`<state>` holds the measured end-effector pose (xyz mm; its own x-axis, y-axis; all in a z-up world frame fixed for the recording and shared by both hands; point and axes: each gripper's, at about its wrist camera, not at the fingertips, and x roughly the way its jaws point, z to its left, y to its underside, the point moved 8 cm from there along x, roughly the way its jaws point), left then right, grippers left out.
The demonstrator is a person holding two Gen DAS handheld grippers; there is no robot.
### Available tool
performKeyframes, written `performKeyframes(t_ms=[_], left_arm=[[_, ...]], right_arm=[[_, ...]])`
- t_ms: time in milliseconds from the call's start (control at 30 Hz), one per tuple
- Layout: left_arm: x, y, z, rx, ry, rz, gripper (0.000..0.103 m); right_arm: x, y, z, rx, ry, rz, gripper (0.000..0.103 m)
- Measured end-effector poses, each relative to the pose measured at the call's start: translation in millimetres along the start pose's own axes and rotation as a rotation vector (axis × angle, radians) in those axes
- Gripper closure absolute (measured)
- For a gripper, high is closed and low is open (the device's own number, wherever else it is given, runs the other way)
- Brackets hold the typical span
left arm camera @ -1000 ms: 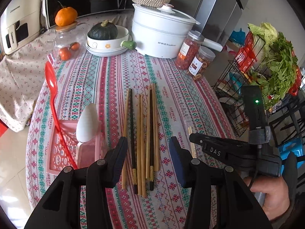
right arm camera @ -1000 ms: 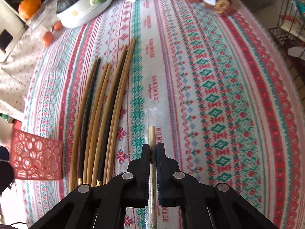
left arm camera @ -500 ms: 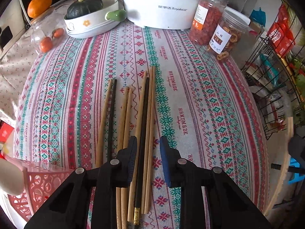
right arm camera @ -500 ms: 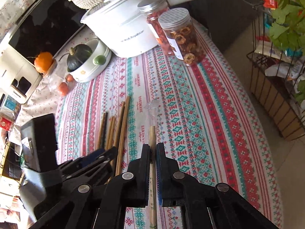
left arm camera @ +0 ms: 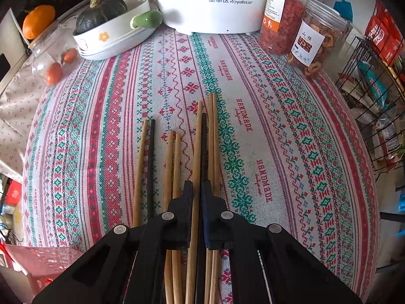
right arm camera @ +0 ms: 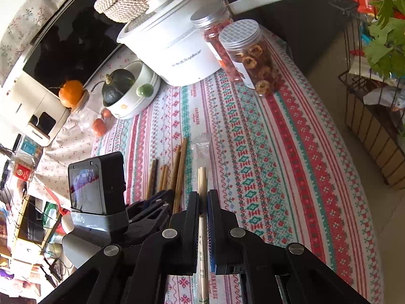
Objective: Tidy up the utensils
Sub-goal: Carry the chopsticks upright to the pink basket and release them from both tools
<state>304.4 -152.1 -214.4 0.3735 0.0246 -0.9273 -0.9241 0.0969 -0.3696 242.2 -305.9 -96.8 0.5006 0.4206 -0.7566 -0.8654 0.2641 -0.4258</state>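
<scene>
Several loose chopsticks, wooden and black, lie side by side on the patterned tablecloth. My left gripper is down on the cloth, shut on a wooden chopstick and the black one beside it. My right gripper is raised above the table, shut on a plastic-wrapped pair of disposable chopsticks. The left gripper body with its camera shows in the right wrist view, over the loose chopsticks.
A pink plastic basket stands at the near left. At the back are a white electric pot, two jars, a bowl with a squash and a glass jar. A wire rack stands off the right edge.
My left gripper has dropped onto the chopsticks and closed from open around two of them. My right gripper has lifted the wrapped pair up off the cloth.
</scene>
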Motion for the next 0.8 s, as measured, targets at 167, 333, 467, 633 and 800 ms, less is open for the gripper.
performKeyframes(t_ms=[167,333,467,633,800], left_arm=[[4.3,-7.1,8.6,-0.066,0.034,0.046,0.096],[3.8,2.4,5.7,-0.011,-0.045,0.050,0.096],[6.7,2.4,5.4,-0.009,-0.064,0.040,0.096],[6.4,0.0,5.2,-0.008,-0.044,0.020,0.096],[-25.9,6.0,1.1,-0.044,0.055,-0.116,0.096]], right_arm=[[0.2,-1.2,0.2,0.005,-0.014,0.001,0.099],[0.1,-2.7,0.3,0.006,-0.019,-0.003,0.099],[2.2,-0.7,4.1,-0.003,-0.020,0.005,0.099],[1.9,0.2,10.0,-0.032,-0.016,-0.003,0.099],[-3.3,-2.8,10.3,-0.052,-0.007,-0.030,0.099]])
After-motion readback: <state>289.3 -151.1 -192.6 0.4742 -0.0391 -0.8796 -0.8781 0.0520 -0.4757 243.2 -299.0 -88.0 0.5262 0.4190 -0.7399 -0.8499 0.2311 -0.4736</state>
